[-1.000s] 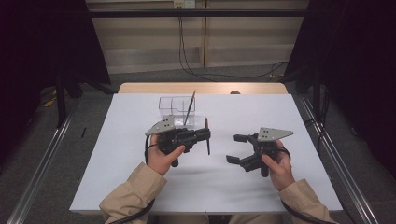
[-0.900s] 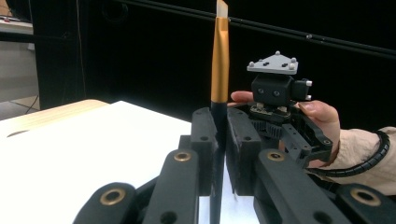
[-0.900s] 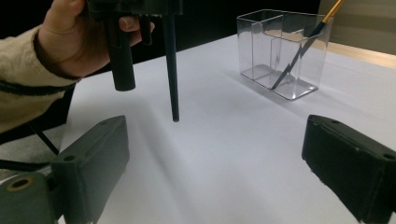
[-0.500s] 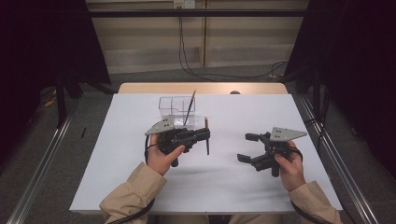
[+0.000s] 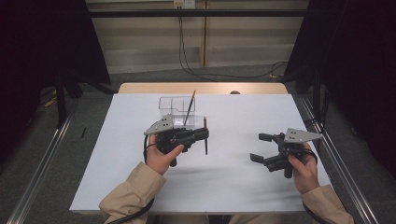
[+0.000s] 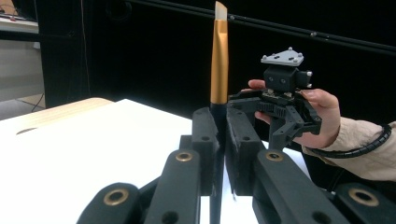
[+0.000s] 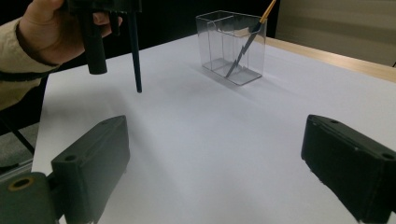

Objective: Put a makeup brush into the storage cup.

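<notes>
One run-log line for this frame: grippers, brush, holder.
left gripper: shut on brush, upright, off table | right gripper: open, empty | holder: second brush inside, leaning

Left gripper (image 5: 204, 136): gripped from below by the left hand (image 5: 161, 156), forearm in a beige sleeve entering from the bottom edge; jaws level, pointing toward the right gripper, closed tight on a thin upright shaft between the pads.

Right gripper (image 5: 260, 147): held in the right hand (image 5: 301, 165), wrist bent inward; jaws level, pointing back at the left gripper, spread wide, nothing between them.
</notes>
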